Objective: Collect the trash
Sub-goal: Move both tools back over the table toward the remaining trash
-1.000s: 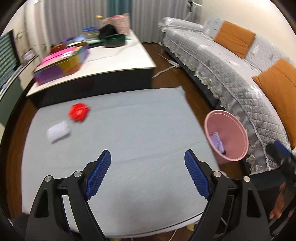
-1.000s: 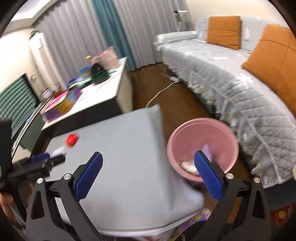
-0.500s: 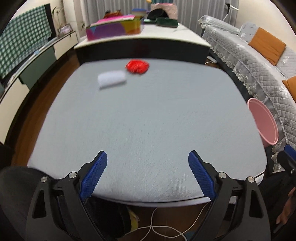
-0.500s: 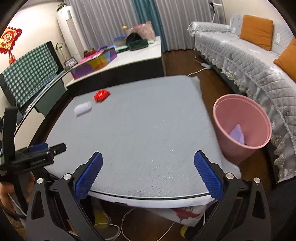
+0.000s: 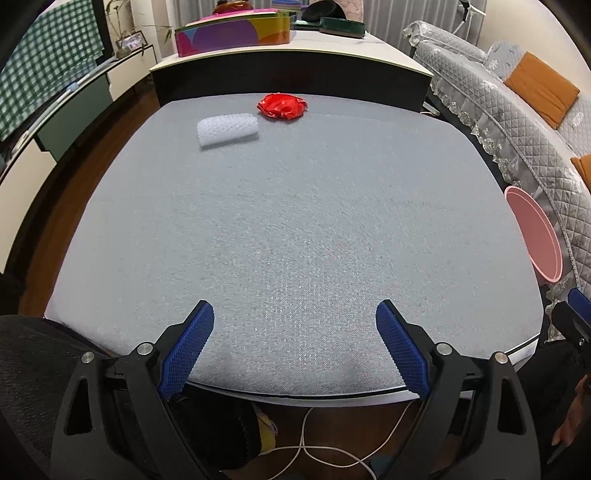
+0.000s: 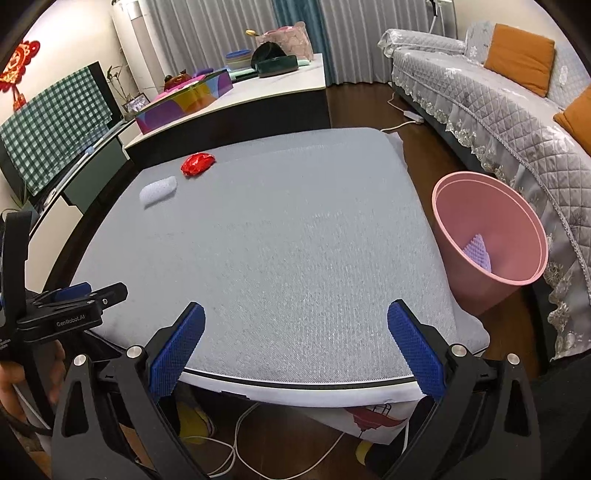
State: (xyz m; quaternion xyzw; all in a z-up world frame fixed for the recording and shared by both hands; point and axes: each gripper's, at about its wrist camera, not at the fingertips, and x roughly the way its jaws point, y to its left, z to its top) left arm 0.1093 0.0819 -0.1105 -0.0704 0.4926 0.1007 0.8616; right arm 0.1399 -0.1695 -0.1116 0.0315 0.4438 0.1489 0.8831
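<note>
A crumpled red wrapper (image 5: 282, 105) (image 6: 197, 164) and a white foam net sleeve (image 5: 227, 129) (image 6: 158, 190) lie side by side at the far left of the grey table (image 5: 295, 229) (image 6: 277, 236). A pink bin (image 6: 487, 236) (image 5: 533, 236) stands on the floor off the table's right edge, with a pale purple scrap (image 6: 479, 251) inside. My left gripper (image 5: 294, 332) hangs open over the table's near edge, nothing between its blue pads. My right gripper (image 6: 295, 330) is open too, empty, at the near edge closer to the bin.
A dark-sided low table (image 6: 236, 99) with a colourful box (image 5: 236, 33) and bowls stands just beyond the grey table. A quilted grey sofa (image 6: 498, 99) with orange cushions runs along the right. White cables (image 5: 314, 443) lie on the wooden floor under the near edge.
Both views swung from the bin side onto the tabletop and dropped lower during the first half second. Since then both grippers have stayed almost still, and both stay open.
</note>
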